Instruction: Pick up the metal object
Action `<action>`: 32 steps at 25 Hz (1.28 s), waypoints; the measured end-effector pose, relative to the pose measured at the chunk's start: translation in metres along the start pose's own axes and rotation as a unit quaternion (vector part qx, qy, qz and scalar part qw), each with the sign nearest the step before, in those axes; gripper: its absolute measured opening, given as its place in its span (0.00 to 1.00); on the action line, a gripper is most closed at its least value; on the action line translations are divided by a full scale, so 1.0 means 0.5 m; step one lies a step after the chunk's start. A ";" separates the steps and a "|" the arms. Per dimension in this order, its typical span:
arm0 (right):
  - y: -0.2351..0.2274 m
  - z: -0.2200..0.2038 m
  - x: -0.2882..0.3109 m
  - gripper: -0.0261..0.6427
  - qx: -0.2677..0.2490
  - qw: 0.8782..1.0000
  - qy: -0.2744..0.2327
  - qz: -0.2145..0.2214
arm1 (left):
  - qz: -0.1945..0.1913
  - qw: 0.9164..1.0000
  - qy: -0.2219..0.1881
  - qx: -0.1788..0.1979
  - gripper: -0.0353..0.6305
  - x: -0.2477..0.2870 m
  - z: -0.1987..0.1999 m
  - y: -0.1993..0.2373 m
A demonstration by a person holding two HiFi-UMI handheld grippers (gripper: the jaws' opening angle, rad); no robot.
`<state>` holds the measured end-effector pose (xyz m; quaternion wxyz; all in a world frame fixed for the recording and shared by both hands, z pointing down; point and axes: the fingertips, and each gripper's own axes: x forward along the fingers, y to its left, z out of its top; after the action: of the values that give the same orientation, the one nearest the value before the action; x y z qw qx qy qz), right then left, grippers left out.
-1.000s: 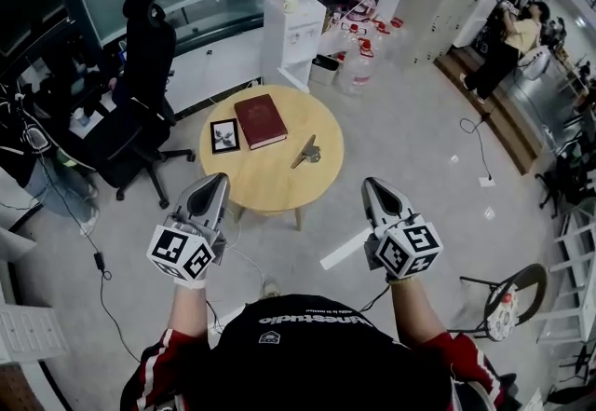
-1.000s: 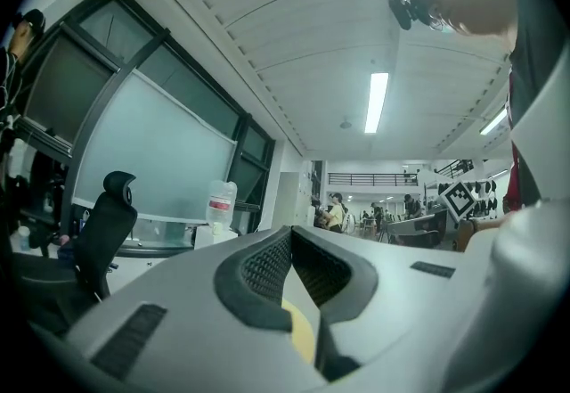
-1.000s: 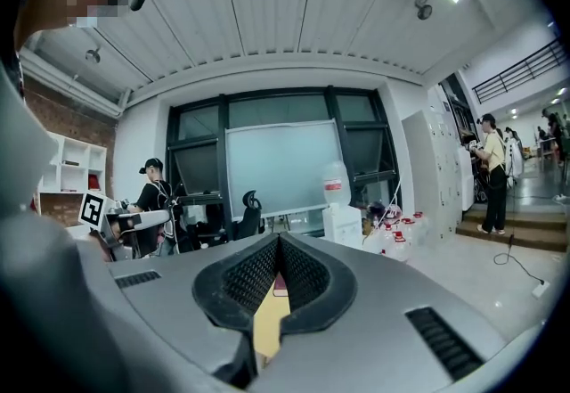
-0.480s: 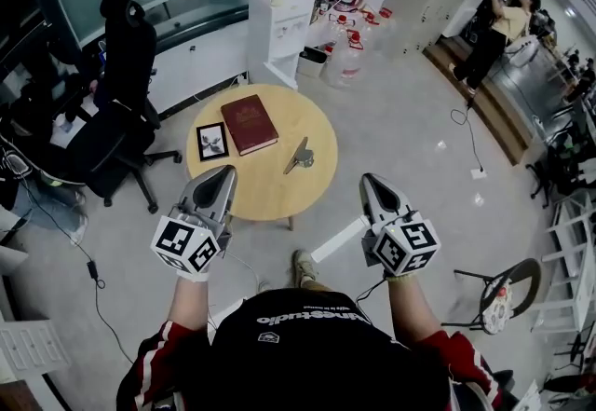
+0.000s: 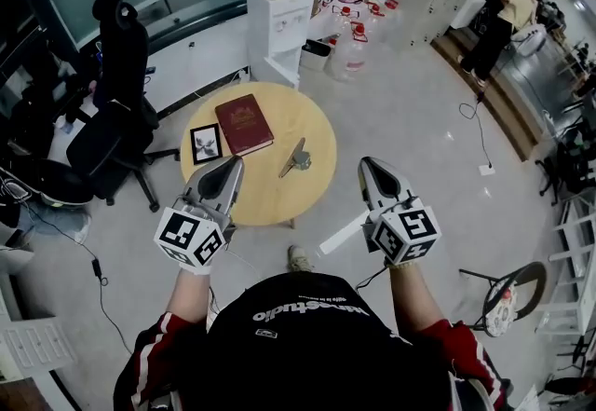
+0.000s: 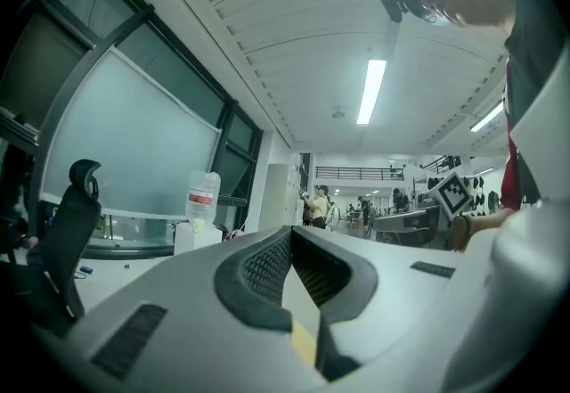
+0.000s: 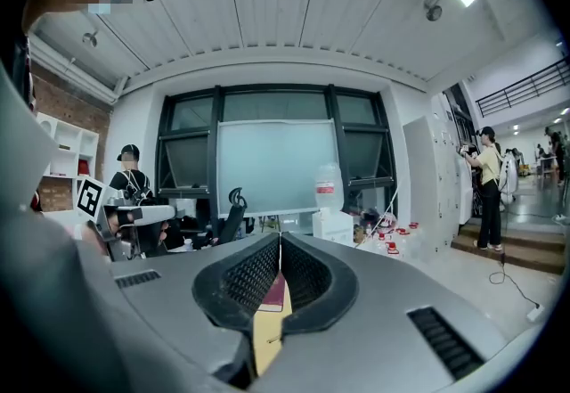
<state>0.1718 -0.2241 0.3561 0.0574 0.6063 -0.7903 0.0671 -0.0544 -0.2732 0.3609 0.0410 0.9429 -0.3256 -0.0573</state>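
The metal object (image 5: 297, 158), a small grey tool, lies on the right half of a round wooden table (image 5: 270, 195). My left gripper (image 5: 232, 166) hangs over the table's near left edge, its jaws together with nothing in them (image 6: 290, 230). My right gripper (image 5: 371, 165) is level with it, just off the table's right rim, also shut and holding nothing (image 7: 280, 236). Both point toward the table, short of the metal object. Through the right jaws' lower gap I see a strip of the table (image 7: 267, 329) and a red book (image 7: 275, 293).
The red book (image 5: 244, 124) and a small framed picture (image 5: 206, 143) lie on the table's left half. A black office chair (image 5: 116, 102) stands left of it, a water dispenser (image 5: 277, 4) and water jugs (image 5: 354, 41) behind. A person (image 5: 501, 13) stands far right.
The table has drawn nearer in the head view. Both grippers have moved forward together; the left one now overlaps the table's near edge. Their jaws stay together.
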 end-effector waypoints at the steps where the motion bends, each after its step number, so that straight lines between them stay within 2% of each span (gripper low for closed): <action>1: -0.004 -0.003 0.007 0.07 0.000 1.000 0.001 0.005 | 0.000 1.000 0.000 0.000 0.08 0.010 -0.002 0.000; 3: -0.008 -0.010 0.017 0.08 -0.002 1.000 0.006 0.013 | -0.002 1.000 0.006 0.010 0.08 0.026 -0.010 -0.006; 10: -0.017 -0.038 0.044 0.19 -0.001 0.999 0.016 0.035 | -0.012 0.999 0.022 0.036 0.08 0.054 -0.030 -0.033; 13: -0.018 -0.060 0.067 0.22 0.000 0.999 0.025 0.047 | -0.014 0.999 0.025 0.033 0.08 0.059 -0.043 -0.037; 21: -0.029 -0.162 0.128 0.23 -0.038 0.994 0.087 0.057 | -0.007 0.999 0.027 0.020 0.08 0.050 -0.041 -0.046; 32: -0.050 -0.331 0.224 0.24 -0.060 0.979 0.173 0.089 | 0.036 0.998 0.045 0.020 0.08 0.038 -0.065 -0.014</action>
<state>0.1686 -0.3079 0.5392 0.2233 0.5083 -0.8218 0.1282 -0.0310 -0.2783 0.3910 0.0391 0.9326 -0.3586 -0.0068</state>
